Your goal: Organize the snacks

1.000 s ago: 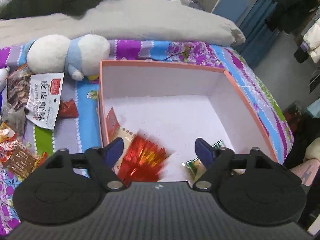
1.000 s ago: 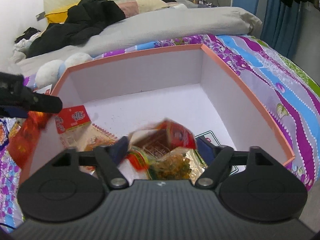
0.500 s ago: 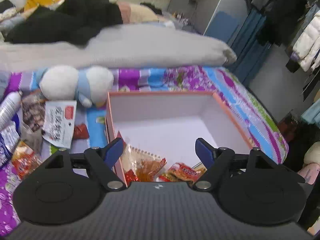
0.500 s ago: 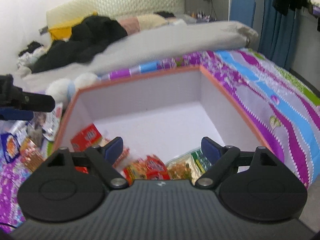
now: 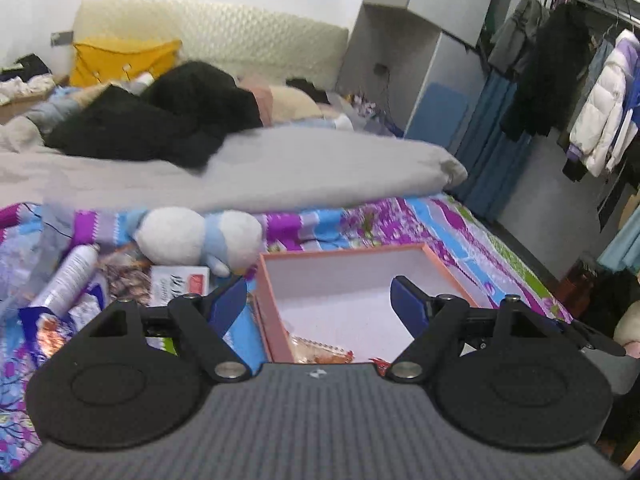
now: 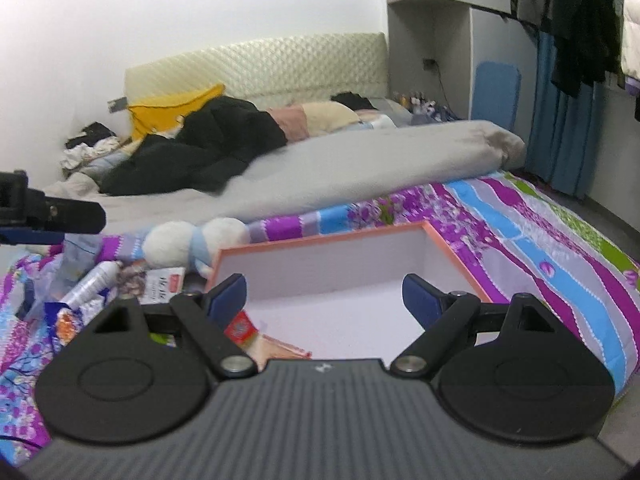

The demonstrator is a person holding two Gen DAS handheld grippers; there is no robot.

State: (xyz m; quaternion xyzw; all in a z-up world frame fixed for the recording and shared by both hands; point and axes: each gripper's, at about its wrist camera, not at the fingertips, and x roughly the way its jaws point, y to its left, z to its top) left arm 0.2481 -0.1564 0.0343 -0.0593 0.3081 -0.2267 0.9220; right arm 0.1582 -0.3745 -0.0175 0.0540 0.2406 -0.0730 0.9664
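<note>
both grippers, left (image 5: 318,300) and right (image 6: 326,298), are spread wide with nothing between the fingers, raised above the box (image 6: 320,240). some snacks (image 6: 256,334) lie inside it near the front wall; other packets (image 5: 176,286) wait on the bed beside the box, probably next to collect.
</note>
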